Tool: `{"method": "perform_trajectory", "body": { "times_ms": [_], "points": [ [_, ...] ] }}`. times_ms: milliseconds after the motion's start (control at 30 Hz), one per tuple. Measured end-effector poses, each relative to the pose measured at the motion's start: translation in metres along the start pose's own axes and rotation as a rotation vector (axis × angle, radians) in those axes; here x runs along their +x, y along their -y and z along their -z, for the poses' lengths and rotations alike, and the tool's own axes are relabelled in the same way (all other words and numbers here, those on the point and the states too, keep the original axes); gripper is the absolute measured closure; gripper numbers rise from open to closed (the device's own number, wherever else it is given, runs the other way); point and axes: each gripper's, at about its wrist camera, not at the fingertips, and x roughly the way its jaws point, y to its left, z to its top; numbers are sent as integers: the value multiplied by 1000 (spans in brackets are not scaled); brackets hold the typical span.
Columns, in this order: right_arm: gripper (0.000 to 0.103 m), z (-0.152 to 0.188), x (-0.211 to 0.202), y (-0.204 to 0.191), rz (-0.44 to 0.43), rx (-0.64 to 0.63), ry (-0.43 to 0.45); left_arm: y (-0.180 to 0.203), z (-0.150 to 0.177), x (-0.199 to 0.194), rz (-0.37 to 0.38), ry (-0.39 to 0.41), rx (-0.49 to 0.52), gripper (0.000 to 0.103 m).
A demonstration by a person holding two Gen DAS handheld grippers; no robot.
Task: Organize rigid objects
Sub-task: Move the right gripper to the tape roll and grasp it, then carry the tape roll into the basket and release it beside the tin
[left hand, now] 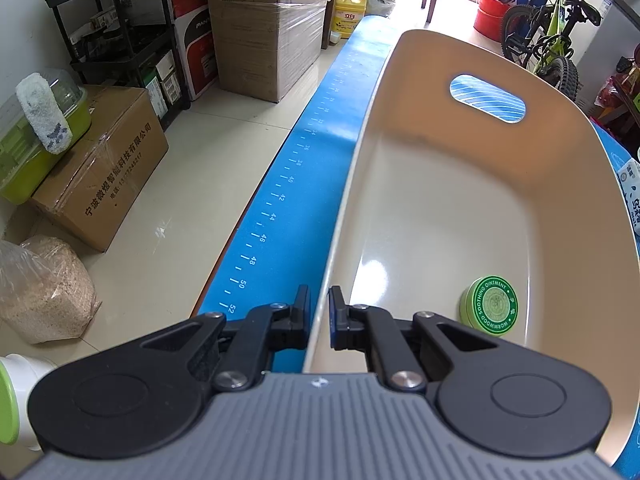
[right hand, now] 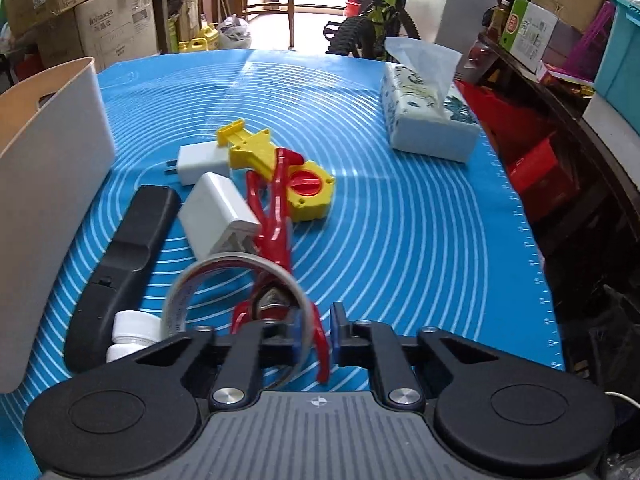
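My left gripper [left hand: 319, 320] is shut on the near rim of the beige bin [left hand: 452, 184], one finger outside the wall and one inside. A green ointment tin [left hand: 489, 306] lies on the bin floor. In the right wrist view the bin [right hand: 44, 184] stands at the left of the blue mat [right hand: 400, 216]. My right gripper [right hand: 316, 340] is narrowly parted around the rim of a clear tape roll [right hand: 236, 304] and a red clip's [right hand: 276, 220] handle; whether it grips them is unclear. Two white chargers [right hand: 218, 216], a black remote [right hand: 124, 272], a yellow toy [right hand: 280, 168] and white bottles [right hand: 132, 332] lie nearby.
A tissue pack [right hand: 428, 120] lies at the mat's far right. The mat's left edge [left hand: 280, 200] drops to the floor, where cardboard boxes [left hand: 104, 168] and a bag of grain [left hand: 44, 292] stand. Shelves with boxes [right hand: 560, 40] line the right side.
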Motion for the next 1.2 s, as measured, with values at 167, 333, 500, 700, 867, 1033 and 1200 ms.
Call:
{"method": "perform_trajectory", "body": {
  "times_ms": [167,333,500,700,867,1033,1200],
  "points": [
    [85,-1,-6,-4,-15,-6,29,-2,0,0,6,-3,-9,92],
    [86,-1,-13,-3,-14,8,68,-2,0,0,6,-2,-9,92],
    [86,-12,-28,0,-27,28,123,-2,0,-1,4,-3,-8,92],
    [86,-35,-54,-5,-28,32,192,-2,0,0,6,-3,-10,92],
    [86,-59,-82,-26,-72,4,273,-2,0,0,6,-3,-9,92],
    [86,-85,-106,-61,-131,-46,336,-2,0,0,2,-6,-5,92],
    [86,-104,-119,-105,-208,-116,362,-2,0,0,-1,-6,-1,92]
  ]
}}
